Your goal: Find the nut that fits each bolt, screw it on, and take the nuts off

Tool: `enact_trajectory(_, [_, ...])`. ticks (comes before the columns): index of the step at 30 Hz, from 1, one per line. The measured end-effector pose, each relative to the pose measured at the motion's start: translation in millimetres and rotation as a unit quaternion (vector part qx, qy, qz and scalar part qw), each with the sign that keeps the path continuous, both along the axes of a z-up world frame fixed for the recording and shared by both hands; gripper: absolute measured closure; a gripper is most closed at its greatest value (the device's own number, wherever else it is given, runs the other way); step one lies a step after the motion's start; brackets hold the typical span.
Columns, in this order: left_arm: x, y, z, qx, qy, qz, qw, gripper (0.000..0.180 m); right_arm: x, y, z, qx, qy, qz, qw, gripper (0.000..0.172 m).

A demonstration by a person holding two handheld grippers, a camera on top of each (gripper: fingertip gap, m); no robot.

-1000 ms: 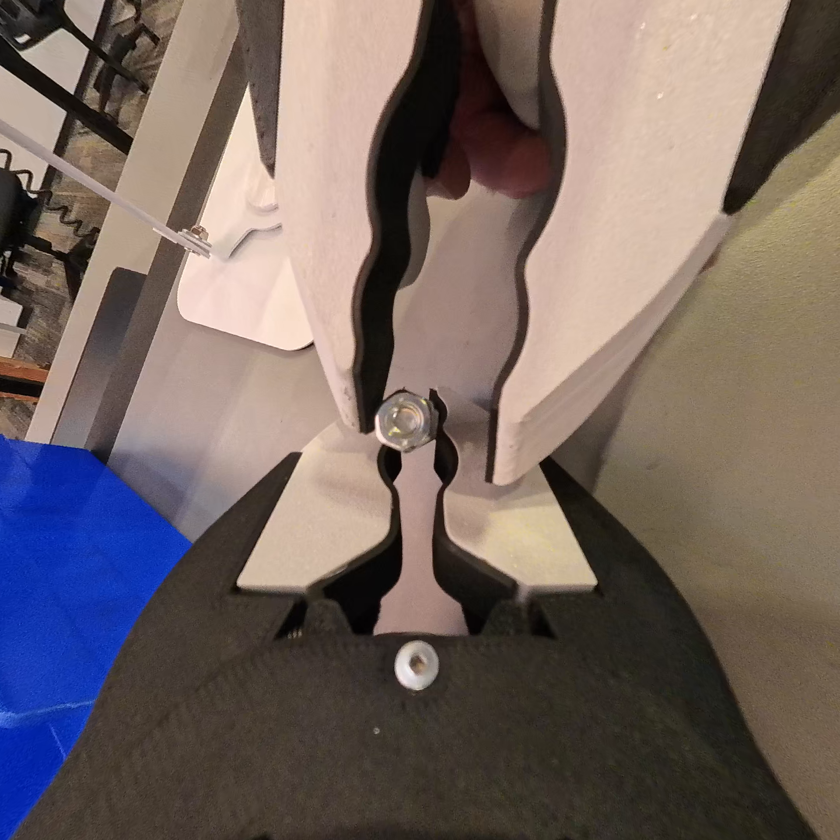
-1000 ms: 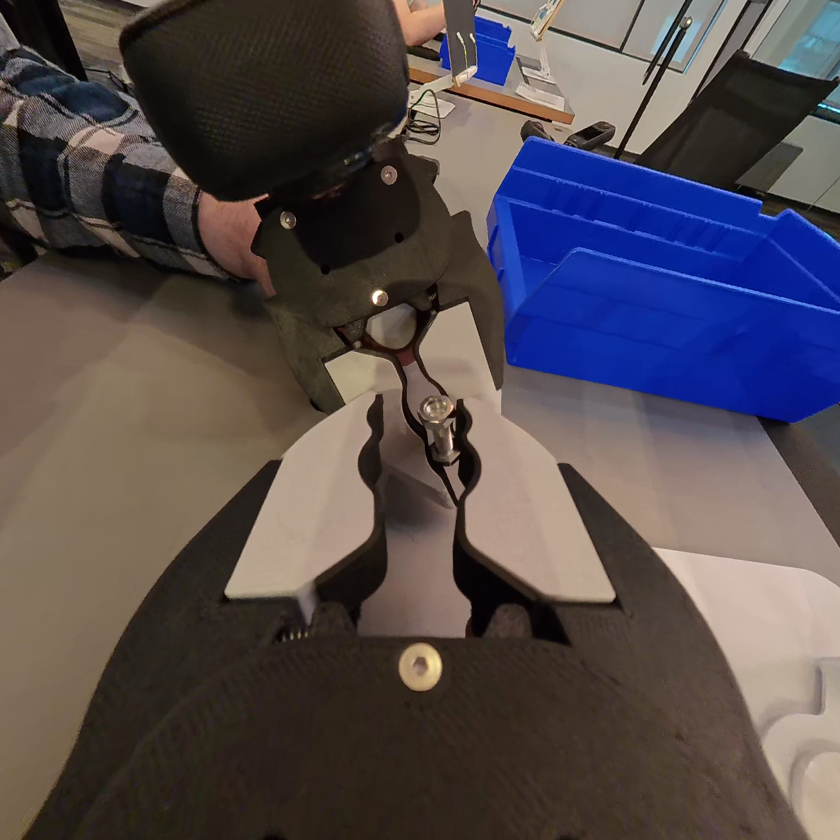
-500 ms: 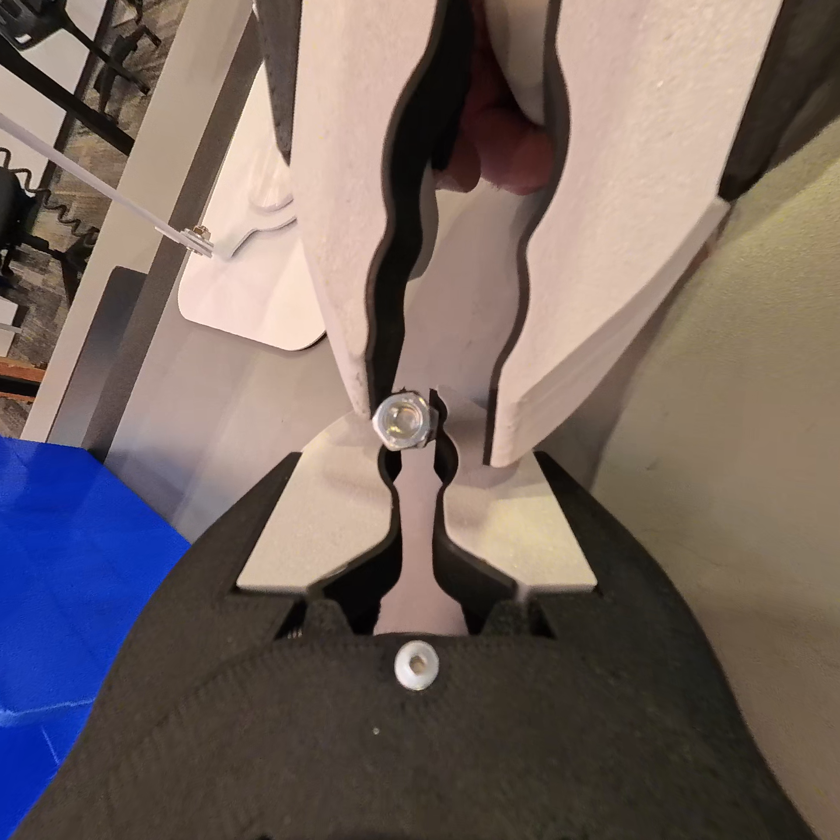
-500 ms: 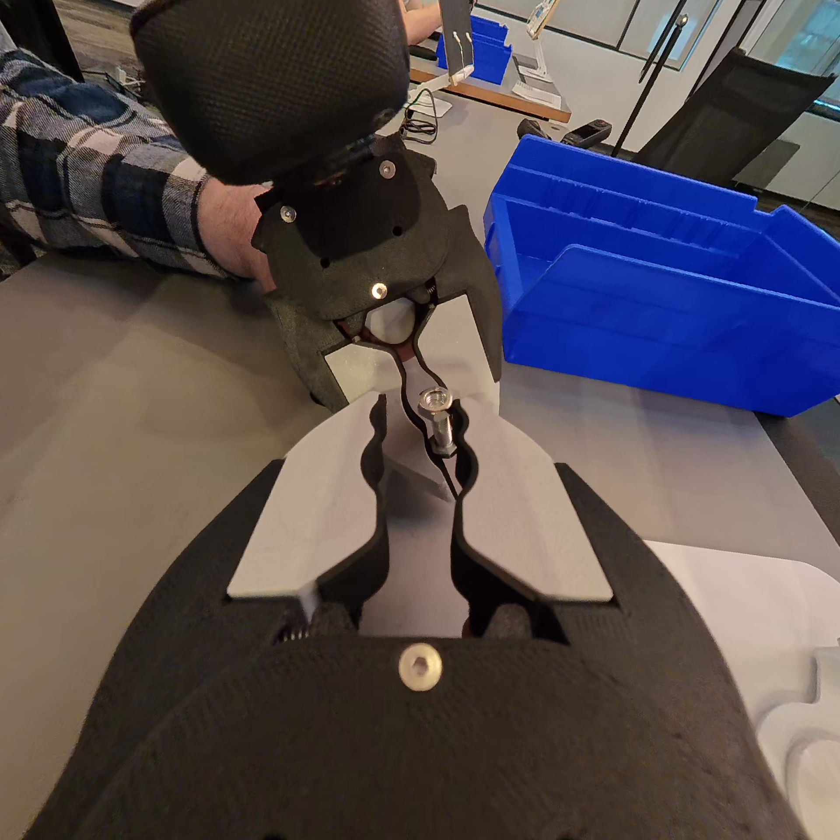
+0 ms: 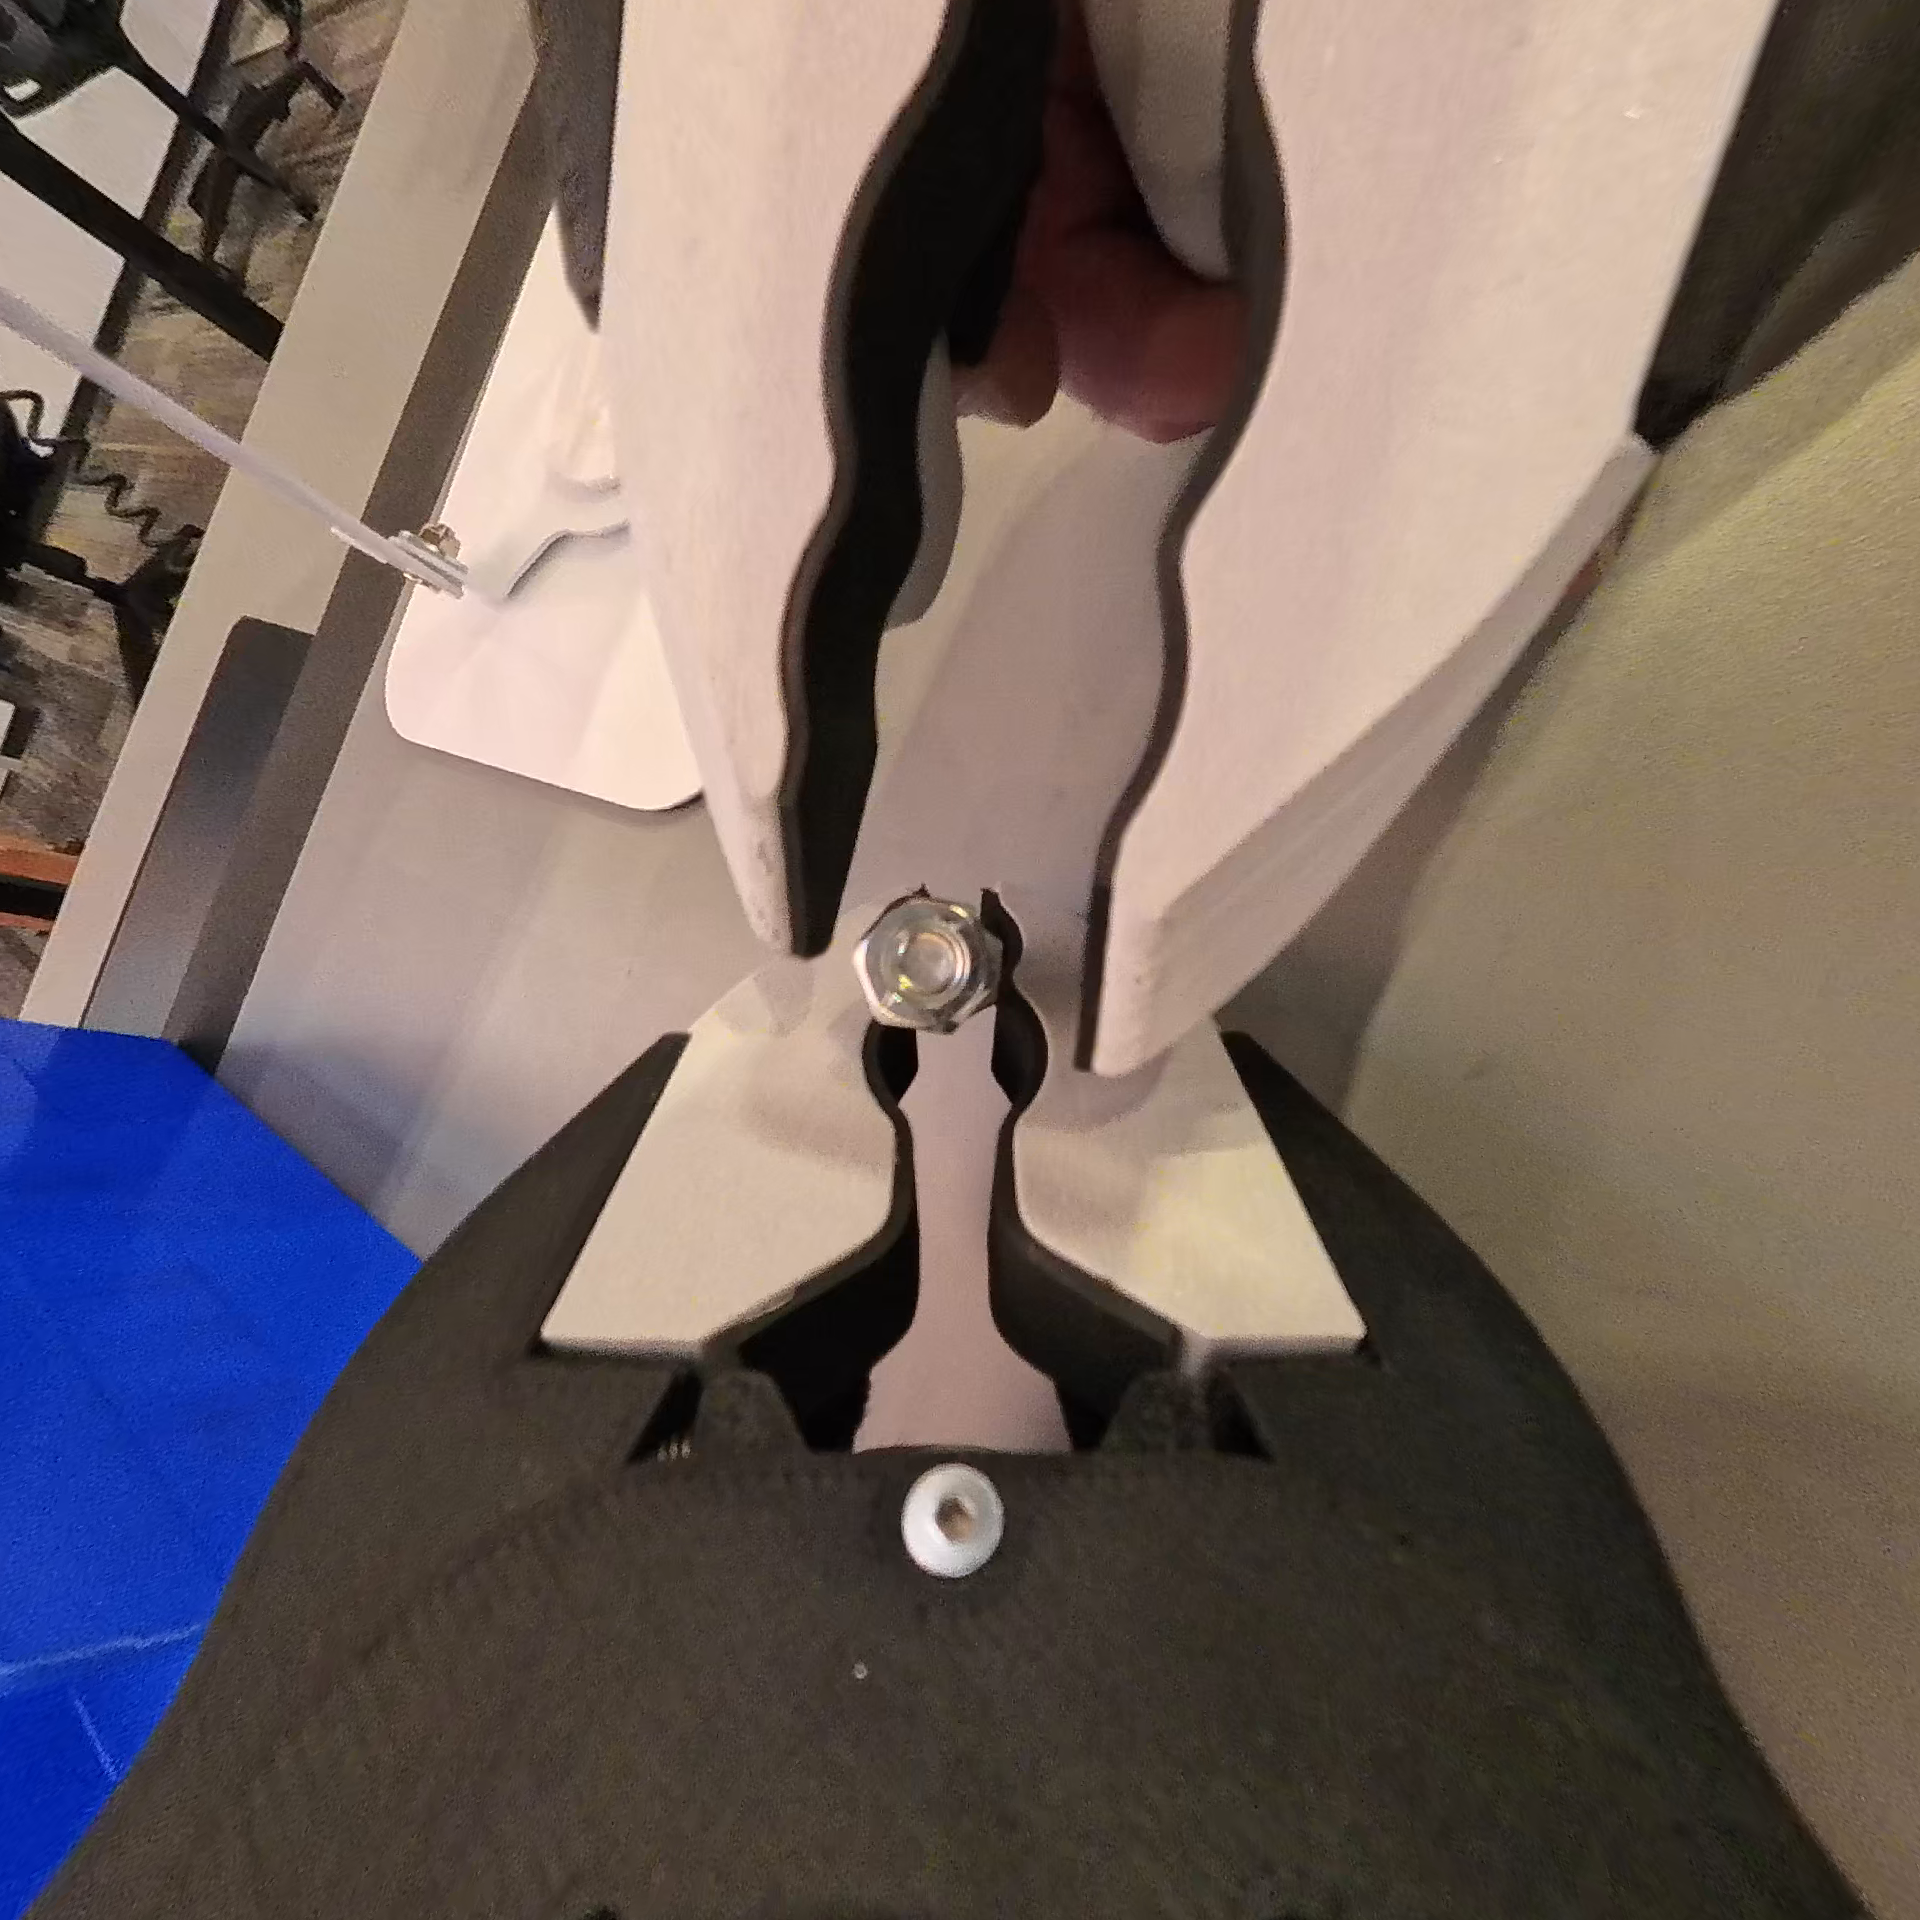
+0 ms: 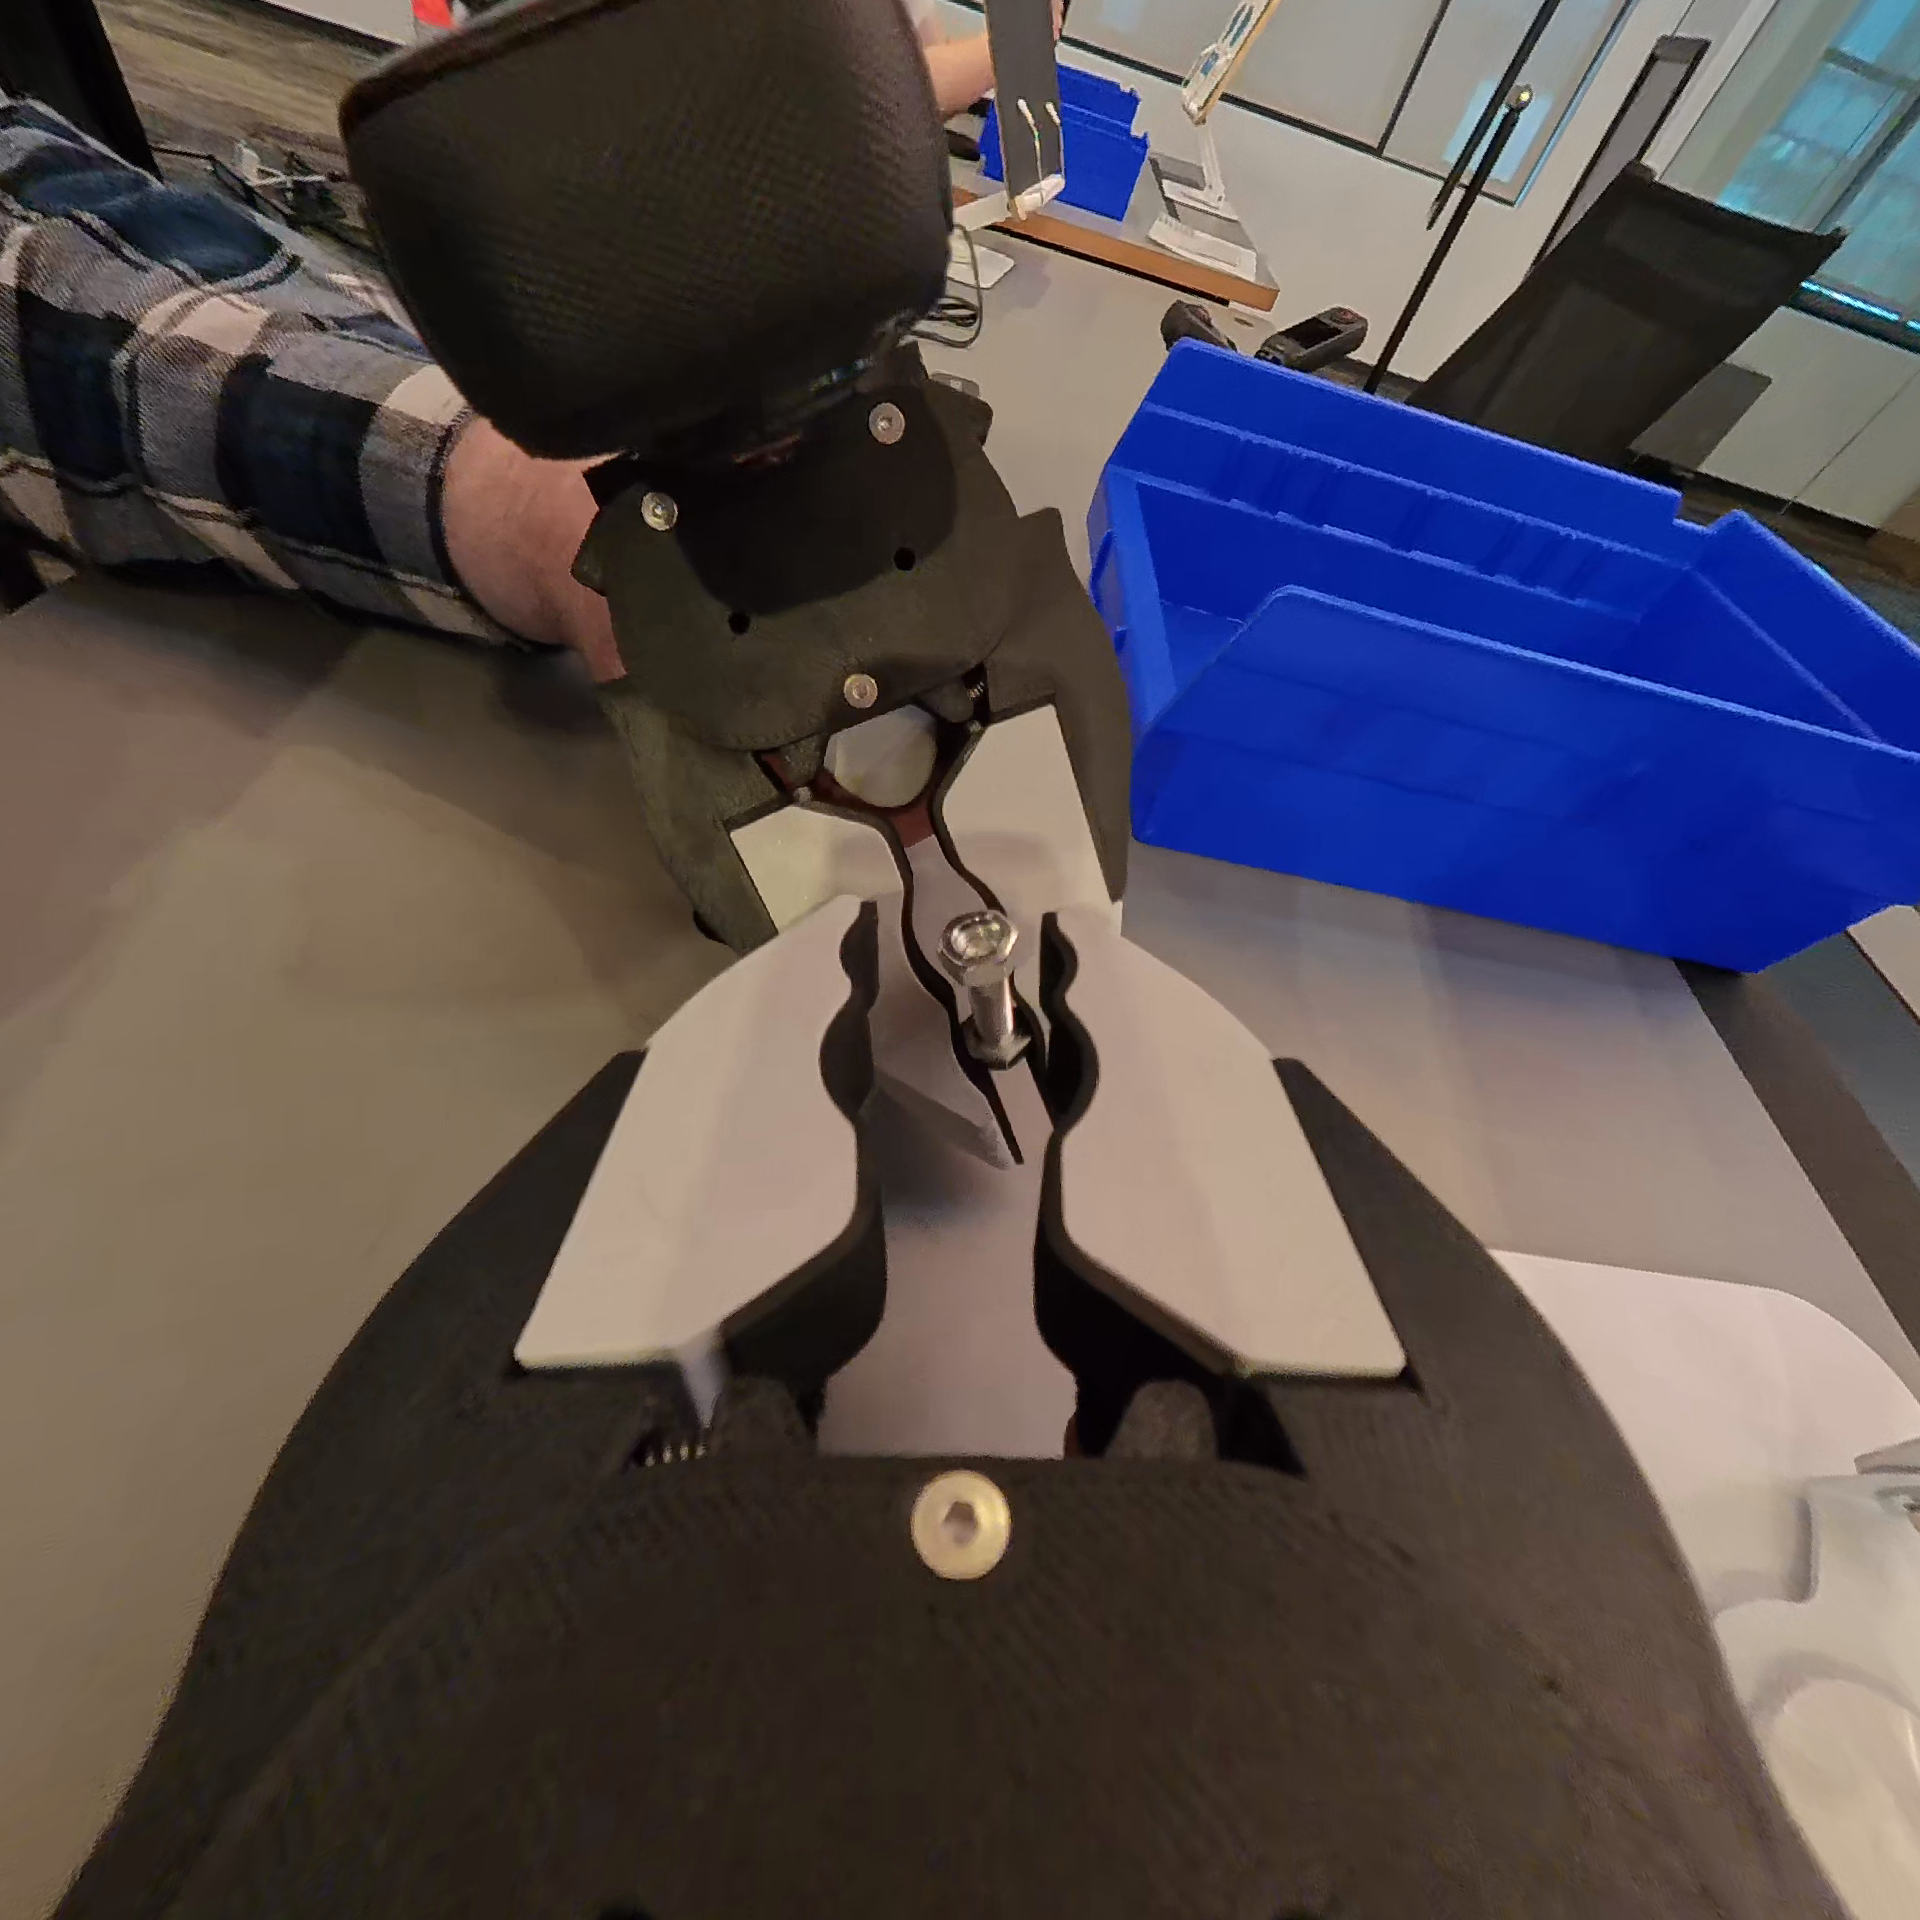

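My left gripper (image 5: 956,925) is shut on a small silver bolt (image 6: 992,1003) and holds it above the grey table. In the right wrist view its fingers (image 6: 935,894) pinch the bolt near the lower end. A silver hex nut (image 6: 977,945) sits on the bolt's upper end. In the left wrist view the nut (image 5: 925,971) faces me end-on. My right gripper (image 6: 956,914) is open, with a finger on each side of the nut and a gap on both sides. It comes in from the top of the left wrist view (image 5: 945,992).
A blue bin (image 6: 1507,727) stands on the table to the right, and shows at the lower left in the left wrist view (image 5: 156,1351). A white moulded tray (image 6: 1766,1507) lies near right. A person's plaid sleeve (image 6: 208,416) reaches in from the left. The left gripper's tips are roughly 6 cm from the right gripper's.
The right gripper's fingers shifted slightly around the nut, narrowing a little and then widening again. The left gripper kept its hold on the bolt.
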State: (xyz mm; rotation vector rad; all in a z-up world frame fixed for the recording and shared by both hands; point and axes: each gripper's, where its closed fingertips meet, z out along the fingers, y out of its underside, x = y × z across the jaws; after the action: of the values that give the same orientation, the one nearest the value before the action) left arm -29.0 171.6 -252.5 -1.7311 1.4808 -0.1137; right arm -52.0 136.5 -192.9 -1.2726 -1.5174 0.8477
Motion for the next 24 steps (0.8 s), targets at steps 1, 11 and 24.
enact_trajectory(1, [0.9, -0.8, 0.0, 0.000, 0.000, -0.002, 1.000, 0.172, -0.9, -1.0, -0.4, 0.000, 0.000, 0.003, 1.000, 0.140])
enact_trajectory(11, [3.8, -4.7, -1.2, -0.018, -0.008, -0.010, 1.000, 0.172, -2.3, -5.0, -5.6, 0.006, -0.012, 0.014, 1.000, 0.141])
enact_trajectory(24, [2.7, -6.8, -1.4, -0.039, -0.022, -0.013, 0.999, 0.172, 0.7, -3.6, -5.5, 0.006, -0.012, 0.009, 1.000, 0.143])
